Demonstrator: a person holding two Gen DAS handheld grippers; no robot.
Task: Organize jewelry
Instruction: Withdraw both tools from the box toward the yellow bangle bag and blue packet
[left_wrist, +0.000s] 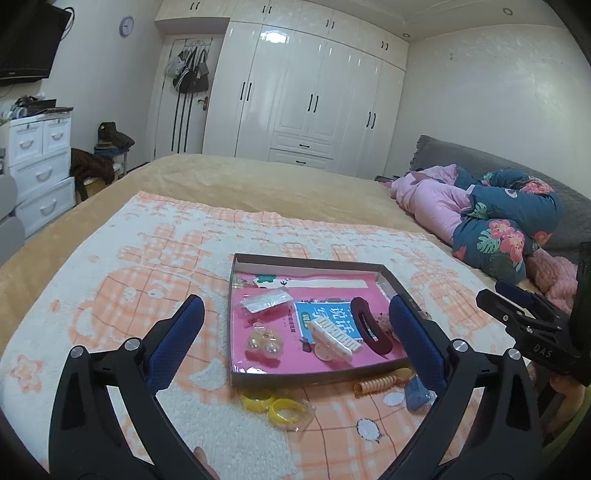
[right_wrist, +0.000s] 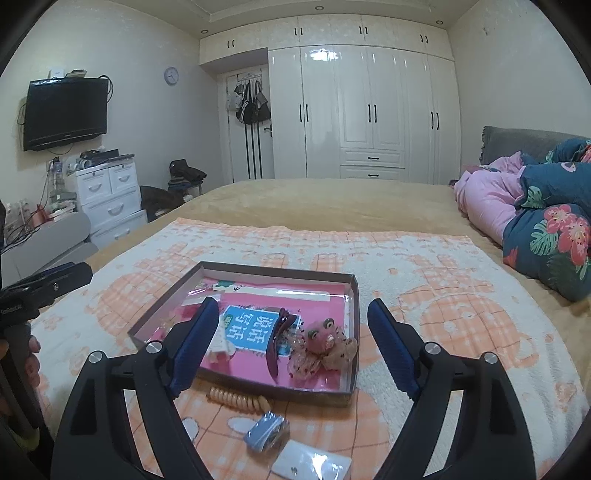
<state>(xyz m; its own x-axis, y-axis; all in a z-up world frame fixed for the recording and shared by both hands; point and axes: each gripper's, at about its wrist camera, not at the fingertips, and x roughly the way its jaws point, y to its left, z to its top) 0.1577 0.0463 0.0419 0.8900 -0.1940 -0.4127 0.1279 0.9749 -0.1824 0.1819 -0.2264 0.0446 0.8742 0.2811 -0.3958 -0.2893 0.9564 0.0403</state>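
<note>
Jewelry tray (shallow, pink-lined) holds clips; both tongs gape empty.

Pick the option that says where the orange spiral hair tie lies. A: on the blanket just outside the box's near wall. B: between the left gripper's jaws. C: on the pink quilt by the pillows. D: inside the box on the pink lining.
A: the orange spiral hair tie lies on the blanket, right against the outside of the near wall of the box, held by neither gripper.

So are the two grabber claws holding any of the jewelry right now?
No, neither. The left gripper and the right gripper are both wide open with nothing between the pads, above the tray.
</note>
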